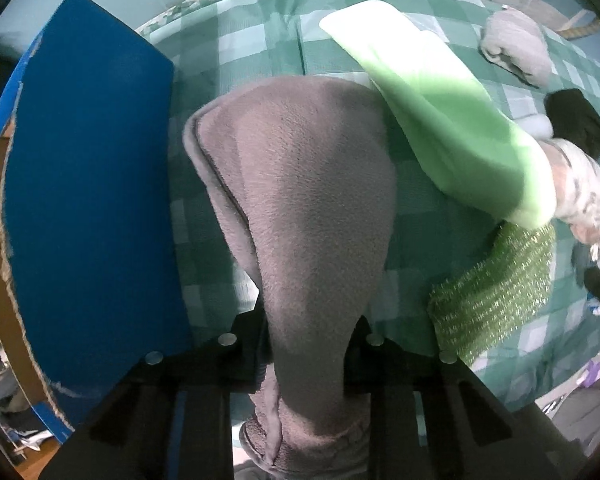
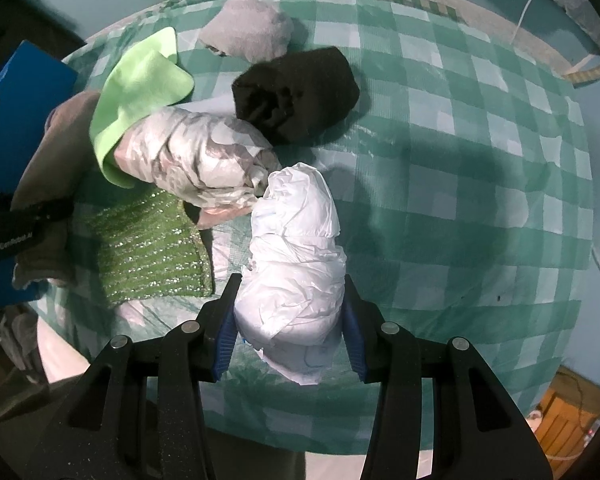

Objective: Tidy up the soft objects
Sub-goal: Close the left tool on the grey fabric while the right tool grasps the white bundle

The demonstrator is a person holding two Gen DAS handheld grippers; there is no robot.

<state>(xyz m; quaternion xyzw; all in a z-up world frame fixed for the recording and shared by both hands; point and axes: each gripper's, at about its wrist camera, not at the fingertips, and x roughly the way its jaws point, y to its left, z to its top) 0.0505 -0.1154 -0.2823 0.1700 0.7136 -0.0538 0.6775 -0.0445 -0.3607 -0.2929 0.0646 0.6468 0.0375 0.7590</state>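
Observation:
My left gripper (image 1: 308, 344) points down and is shut on a grey fleece cloth (image 1: 300, 184), which hangs from the jaws over the checked tablecloth (image 1: 260, 52). My right gripper (image 2: 290, 320) is shut on a crumpled white plastic bundle (image 2: 296, 272), its blue pads pressing both sides. Beside the fleece lie a light green cloth (image 1: 440, 120) and a sparkly green scrub cloth (image 1: 496, 292). A patterned plastic-wrapped bundle (image 2: 192, 160) rests on the light green cloth (image 2: 140, 92), just left of the white bundle.
A blue board (image 1: 88, 184) stands along the table's left side, close to the fleece. A black rolled cloth (image 2: 296, 92) and a grey rolled cloth (image 2: 248, 28) lie farther back. The checked tablecloth (image 2: 460, 160) stretches to the right.

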